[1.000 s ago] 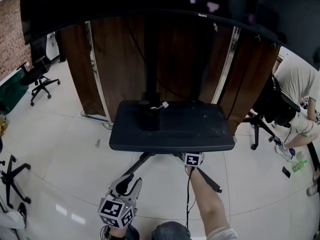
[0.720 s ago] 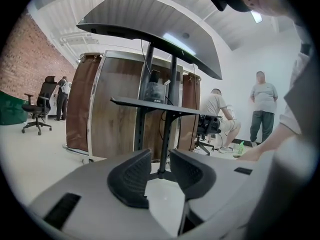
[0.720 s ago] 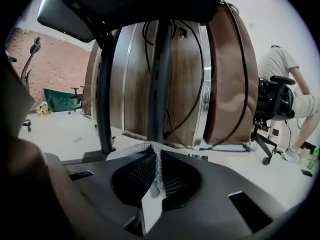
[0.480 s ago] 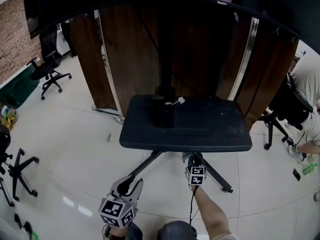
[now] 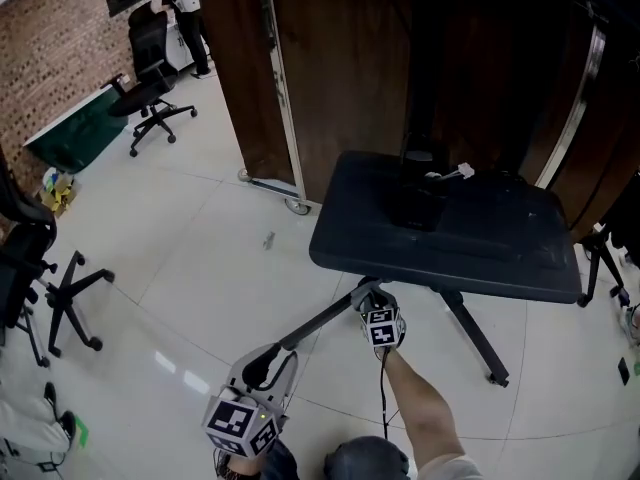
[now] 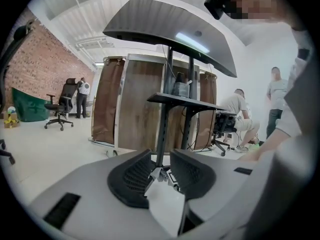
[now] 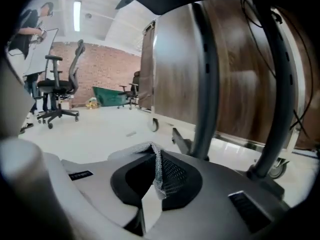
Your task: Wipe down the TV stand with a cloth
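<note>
Pale glossy floor is surrounding the TV stand. Only the right gripper view is showing the mesh cloth, pinched in the right gripper. The left gripper is gaping empty. Since earlier, the right gripper is drawing back from the shelf's edge.

The left gripper holds its jaws apart and empty, facing the TV stand.
</note>
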Motion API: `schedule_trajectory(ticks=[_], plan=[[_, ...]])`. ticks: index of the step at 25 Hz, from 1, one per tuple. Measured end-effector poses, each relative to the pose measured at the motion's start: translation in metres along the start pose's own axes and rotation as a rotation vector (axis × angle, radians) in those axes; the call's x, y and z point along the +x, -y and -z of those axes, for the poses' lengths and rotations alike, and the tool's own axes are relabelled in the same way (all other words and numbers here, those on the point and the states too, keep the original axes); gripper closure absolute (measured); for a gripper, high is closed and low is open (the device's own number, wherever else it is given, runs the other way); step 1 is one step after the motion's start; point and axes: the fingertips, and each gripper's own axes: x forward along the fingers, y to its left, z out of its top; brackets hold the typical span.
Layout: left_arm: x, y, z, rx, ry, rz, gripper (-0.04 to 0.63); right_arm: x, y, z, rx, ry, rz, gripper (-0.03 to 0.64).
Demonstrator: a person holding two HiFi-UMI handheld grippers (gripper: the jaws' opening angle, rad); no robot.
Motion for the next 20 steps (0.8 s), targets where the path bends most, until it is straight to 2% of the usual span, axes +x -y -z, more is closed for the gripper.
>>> schedule_trajectory(ticks=[2,6,8,9,10,11,13,15,16,18,20], plan=[[-0.006,-0.011,0.007,-0.019,-0.005,-0.023,0.443,-0.001,-0.071,0.008,-0.020,0.006,-0.117,0.611],[-0.002,-0.007,0.003,-0.028,-0.006,0.000,0.444,-0.028,-0.229,0.026,-0.099,-0.008,-0.444,0.611],[0.006,0.002,-0.003,0.000,0.001,0.026,0.444,-0.042,-0.257,0.023,-0.134,0.012,-0.528,0.611],[0.011,0.007,-0.005,0.017,0.003,0.042,0.443,-0.045,-0.246,0.015,-0.115,0.037,-0.515,0.611],[0.016,0.012,-0.007,0.028,0.005,0.061,0.445,-0.046,-0.216,0.004,-0.067,0.069,-0.459,0.611],[0.021,0.018,-0.008,0.034,0.005,0.082,0.444,-0.044,-0.170,-0.005,-0.005,0.101,-0.365,0.611],[0.027,0.027,-0.007,0.038,-0.002,0.113,0.443,-0.041,-0.051,-0.002,0.121,0.137,-0.109,0.611],[0.030,0.036,-0.006,0.036,-0.010,0.140,0.443,-0.057,0.069,0.014,0.236,0.121,0.140,0.611],[0.033,0.041,-0.006,0.035,-0.014,0.159,0.444,-0.072,0.118,0.020,0.281,0.106,0.234,0.611],[0.041,0.054,-0.003,0.043,-0.026,0.197,0.443,-0.098,0.190,0.037,0.336,0.079,0.354,0.611],[0.051,0.062,0.003,0.054,-0.039,0.222,0.443,-0.119,0.229,0.053,0.341,0.053,0.421,0.611]])
